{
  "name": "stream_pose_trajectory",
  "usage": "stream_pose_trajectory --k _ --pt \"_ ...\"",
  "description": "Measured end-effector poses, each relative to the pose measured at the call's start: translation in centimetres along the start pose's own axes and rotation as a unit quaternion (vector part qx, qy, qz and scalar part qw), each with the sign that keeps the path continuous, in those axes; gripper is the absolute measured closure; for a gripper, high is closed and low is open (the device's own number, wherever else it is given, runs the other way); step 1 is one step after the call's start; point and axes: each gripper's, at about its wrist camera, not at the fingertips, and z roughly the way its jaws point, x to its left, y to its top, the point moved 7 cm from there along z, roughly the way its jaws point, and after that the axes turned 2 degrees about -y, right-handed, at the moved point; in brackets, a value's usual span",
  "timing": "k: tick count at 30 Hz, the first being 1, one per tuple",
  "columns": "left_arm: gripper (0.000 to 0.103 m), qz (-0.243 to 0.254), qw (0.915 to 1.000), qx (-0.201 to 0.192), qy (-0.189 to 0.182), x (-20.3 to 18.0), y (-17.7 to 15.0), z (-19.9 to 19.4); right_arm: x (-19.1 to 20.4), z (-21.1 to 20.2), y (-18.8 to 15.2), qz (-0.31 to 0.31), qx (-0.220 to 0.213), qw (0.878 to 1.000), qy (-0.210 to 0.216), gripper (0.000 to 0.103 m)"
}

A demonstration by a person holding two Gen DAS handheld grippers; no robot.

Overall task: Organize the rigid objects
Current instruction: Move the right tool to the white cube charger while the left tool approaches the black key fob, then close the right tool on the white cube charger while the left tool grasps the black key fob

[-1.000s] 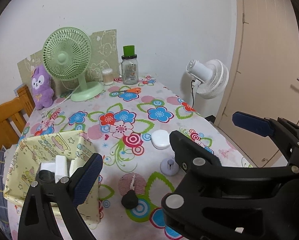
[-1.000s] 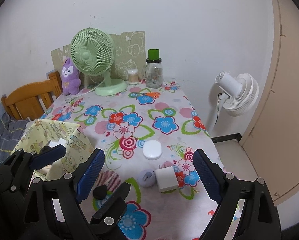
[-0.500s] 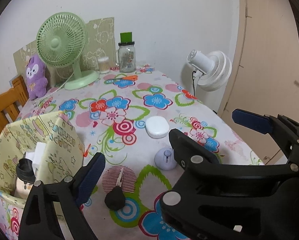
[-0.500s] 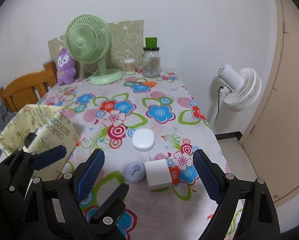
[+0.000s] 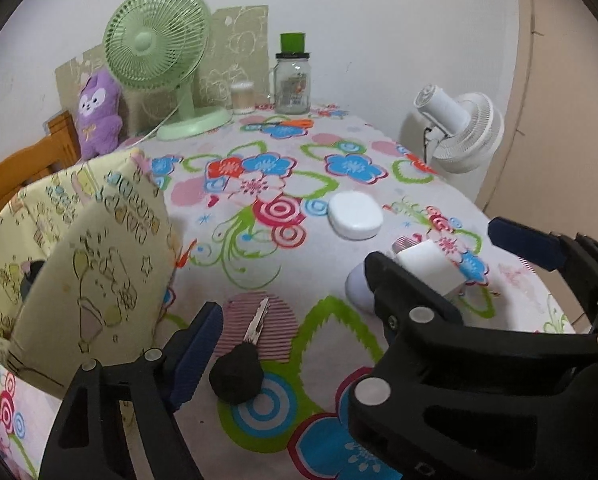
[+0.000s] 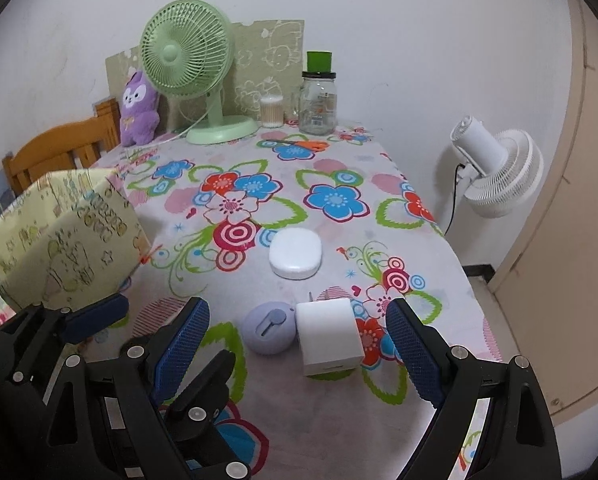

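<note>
A key with a black head (image 5: 237, 376) lies on the flowered tablecloth (image 5: 259, 264). It is between the fingers of my left gripper (image 5: 295, 360), whose jaws are closing without touching it; its right finger is hidden behind the right gripper. My right gripper (image 6: 299, 346) hangs open low over a white charger cube (image 6: 329, 336) and a lilac round object (image 6: 269, 328), both between its pads and untouched. A white rounded case (image 6: 295, 254) lies just beyond. At the left stands a yellow patterned box (image 5: 99, 264) with items inside.
At the table's back stand a green fan (image 6: 187, 52), a purple plush (image 6: 139, 108), a glass jar (image 6: 318, 100), a swab pot (image 6: 271, 111) and orange scissors (image 6: 309, 145). A white floor fan (image 6: 495, 172) stands past the right edge, a wooden chair (image 6: 55, 152) on the left.
Both grippers have sunk toward the table, so the key, cube and box look larger and nearer. The left gripper's visible finger has moved inward. The right gripper's spread is unchanged.
</note>
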Motion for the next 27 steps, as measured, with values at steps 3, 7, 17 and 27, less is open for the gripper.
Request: stream_pose_trajectory --k 3,7,17,27 --pt "0.019 -0.004 0.9999 -0.001 0.011 0.2 -0.5 0.2 0.1 0.2 -0.3 -0.009 -0.003 1.000 -0.001 0.011" --pt "0.019 -0.008 0.9997 0.007 0.020 0.4 -1.2 0.8 0.2 0.9 -0.8 -0.017 0.006 1.000 -0.001 0.011" --pt "0.019 -0.009 0.9993 0.017 0.031 0.9 -2.1 1.9 0.5 2.7 -2.1 -0.015 0.032 0.999 0.005 0.011" --pt "0.023 -0.031 0.9989 0.029 0.018 1.6 -2.7 1.7 1.4 3.0 -1.9 -0.029 0.028 0.999 0.003 0.011"
